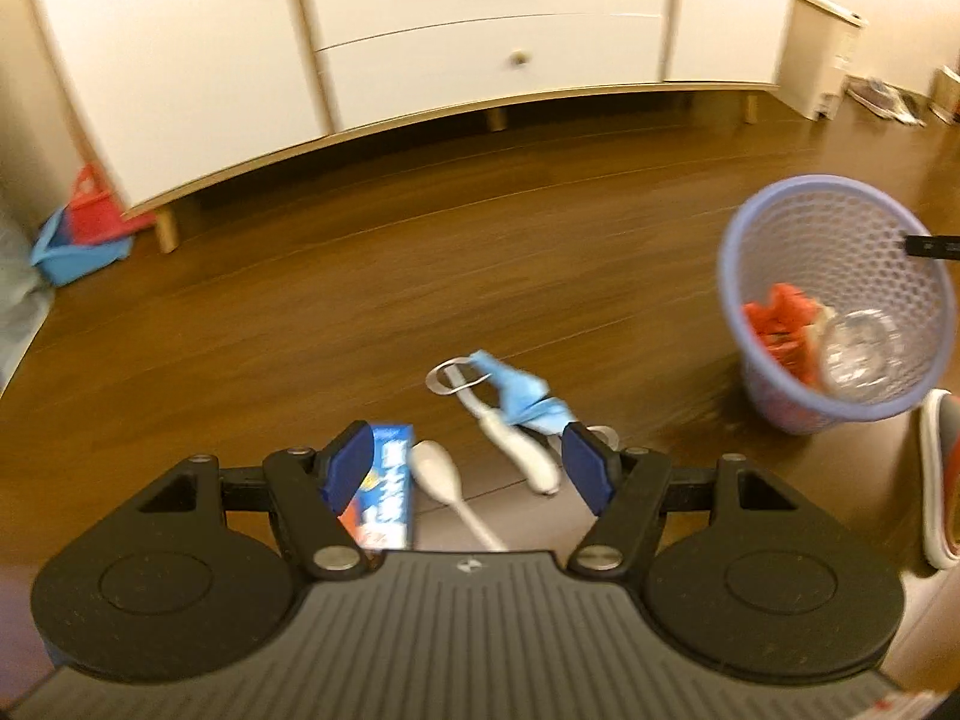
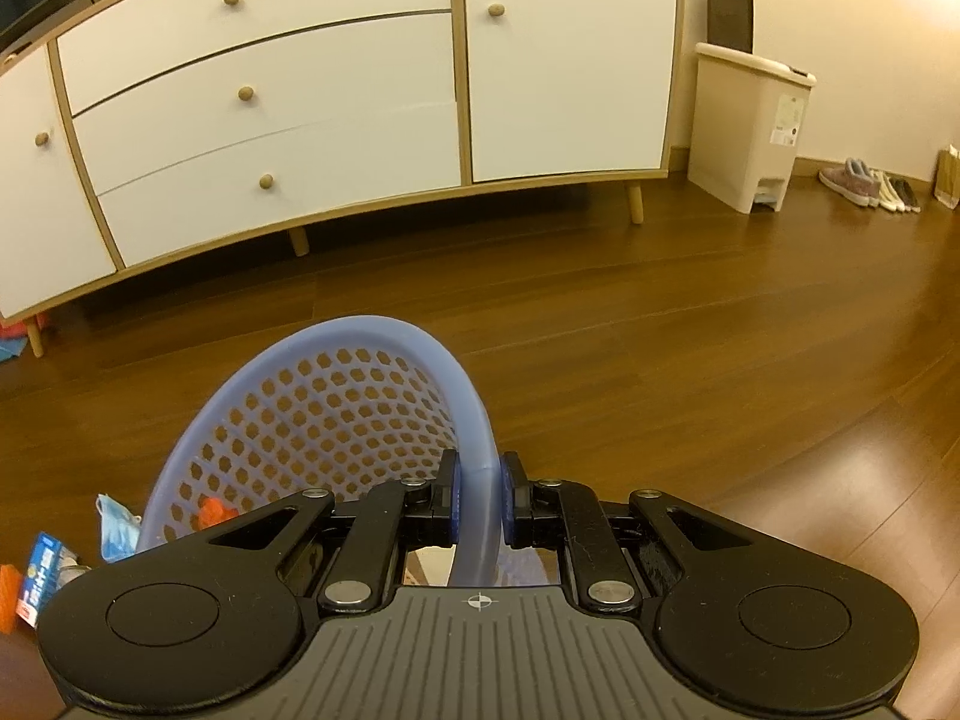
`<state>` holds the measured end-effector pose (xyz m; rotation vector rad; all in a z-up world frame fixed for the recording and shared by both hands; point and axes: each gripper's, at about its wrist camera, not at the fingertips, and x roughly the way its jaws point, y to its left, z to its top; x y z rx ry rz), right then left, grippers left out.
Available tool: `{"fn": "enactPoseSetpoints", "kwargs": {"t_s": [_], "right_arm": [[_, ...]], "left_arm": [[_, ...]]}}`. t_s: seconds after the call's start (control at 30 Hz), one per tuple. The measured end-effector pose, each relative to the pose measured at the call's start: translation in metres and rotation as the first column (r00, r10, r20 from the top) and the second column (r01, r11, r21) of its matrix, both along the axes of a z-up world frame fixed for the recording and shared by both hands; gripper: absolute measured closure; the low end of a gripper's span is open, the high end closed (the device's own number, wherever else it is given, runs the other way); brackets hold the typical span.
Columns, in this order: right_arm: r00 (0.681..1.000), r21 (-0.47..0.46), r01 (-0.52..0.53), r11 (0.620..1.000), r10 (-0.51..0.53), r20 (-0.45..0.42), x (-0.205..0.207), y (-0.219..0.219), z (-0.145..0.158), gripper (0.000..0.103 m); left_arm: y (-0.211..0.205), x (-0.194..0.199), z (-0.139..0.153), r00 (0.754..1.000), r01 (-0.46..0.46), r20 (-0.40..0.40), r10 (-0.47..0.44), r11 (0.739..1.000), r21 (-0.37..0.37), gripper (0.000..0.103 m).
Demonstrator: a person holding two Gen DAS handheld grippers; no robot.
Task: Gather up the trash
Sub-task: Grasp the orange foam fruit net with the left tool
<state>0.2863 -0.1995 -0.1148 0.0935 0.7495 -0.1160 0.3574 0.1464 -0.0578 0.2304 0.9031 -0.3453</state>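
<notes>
My left gripper (image 1: 471,459) is open just above the wooden floor. Between and ahead of its fingers lie a white plastic spoon (image 1: 447,486), a white peeler (image 1: 510,441) and a crumpled blue face mask (image 1: 522,396). A blue toothpaste box (image 1: 387,492) lies by the left finger. A purple mesh basket (image 1: 840,300) stands tilted at the right, holding red wrappers (image 1: 780,324) and a clear plastic piece (image 1: 858,354). My right gripper (image 2: 478,498) is shut on the basket's rim (image 2: 474,420). The right wrist view also shows the mask (image 2: 117,525) and the box (image 2: 42,570) at the lower left.
A white sideboard (image 1: 420,48) on wooden legs runs along the back. A cream pedal bin (image 2: 750,126) stands to its right, with shoes (image 2: 870,183) beyond. A blue tray with red things (image 1: 81,234) sits at the far left. A slipper (image 1: 942,474) lies at the right edge.
</notes>
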Motion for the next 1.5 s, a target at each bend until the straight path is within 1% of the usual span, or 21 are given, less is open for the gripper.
{"fn": "enactPoseSetpoints", "kwargs": {"t_s": [0.13,0.23,0.3,0.37,0.43,0.53,0.67,0.9,1.0,1.1,1.17,1.2,1.23,1.27,1.3,1.5], "right_arm": [[1.0,-0.014,-0.012,1.0,0.012,0.001,0.003,0.007,0.001,0.094],[1.0,-0.03,-0.02,0.999,0.02,0.004,0.005,0.011,0.001,0.094],[1.0,-0.038,-0.026,0.999,0.026,0.007,0.007,0.013,0.001,0.094],[0.999,-0.046,-0.03,0.998,0.031,0.008,0.01,0.015,0.001,0.094],[0.999,-0.051,-0.031,0.998,0.031,0.01,0.012,0.018,0.0,0.094],[0.999,-0.058,-0.033,0.998,0.033,0.009,0.014,0.02,-0.001,0.094],[0.999,-0.063,-0.031,0.998,0.032,0.012,0.016,0.02,-0.001,0.094],[0.999,-0.075,-0.029,0.997,0.03,0.015,0.016,0.022,-0.003,0.094],[1.0,-0.08,-0.025,0.996,0.027,0.015,0.017,0.021,-0.003,0.094],[1.0,-0.079,-0.022,0.997,0.023,0.014,0.018,0.022,-0.004,0.094],[1.0,-0.081,-0.022,0.996,0.023,0.013,0.018,0.023,-0.004,0.094],[1.0,-0.082,-0.021,0.996,0.023,0.013,0.017,0.023,-0.003,0.094],[1.0,-0.083,-0.021,0.996,0.022,0.013,0.017,0.022,-0.003,0.094],[1.0,-0.082,-0.022,0.996,0.023,0.012,0.016,0.022,-0.003,0.094],[1.0,-0.081,-0.022,0.996,0.023,0.012,0.016,0.021,-0.003,0.094],[1.0,-0.075,-0.025,0.997,0.027,0.013,0.015,0.021,-0.002,0.094]], "left_arm": [[0.03,-0.011,-0.028,0.996,-0.09,-0.023,0.09,0.996,-0.002,0.039],[0.046,-0.015,-0.054,0.99,-0.135,-0.046,0.136,0.991,0.004,0.042],[0.053,-0.015,-0.071,0.985,-0.16,-0.065,0.161,0.987,0.025,0.043],[0.058,-0.013,-0.086,0.982,-0.166,-0.079,0.17,0.985,0.053,0.044],[0.064,-0.013,-0.098,0.98,-0.173,-0.09,0.178,0.983,0.062,0.048],[0.065,-0.013,-0.113,0.975,-0.192,-0.102,0.196,0.98,0.045,0.048],[0.065,-0.007,-0.128,0.971,-0.218,-0.092,0.22,0.976,0.029,0.048],[0.061,0.017,-0.161,0.975,-0.197,-0.081,0.206,0.975,0.107,0.05],[0.061,0.027,-0.176,0.973,-0.2,-0.09,0.213,0.971,0.133,0.056],[0.064,0.034,-0.189,0.97,-0.203,-0.101,0.22,0.967,0.157,0.064],[0.066,0.038,-0.197,0.968,-0.209,-0.107,0.229,0.963,0.17,0.066],[0.066,0.039,-0.2,0.966,-0.212,-0.113,0.233,0.962,0.172,0.069],[0.067,0.041,-0.202,0.964,-0.214,-0.119,0.236,0.961,0.175,0.076],[0.068,0.042,-0.204,0.963,-0.216,-0.124,0.24,0.96,0.179,0.08],[0.069,0.042,-0.204,0.962,-0.215,-0.128,0.24,0.96,0.18,0.087],[0.071,0.038,-0.193,0.965,-0.217,-0.104,0.239,0.958,0.186,0.094]]}}
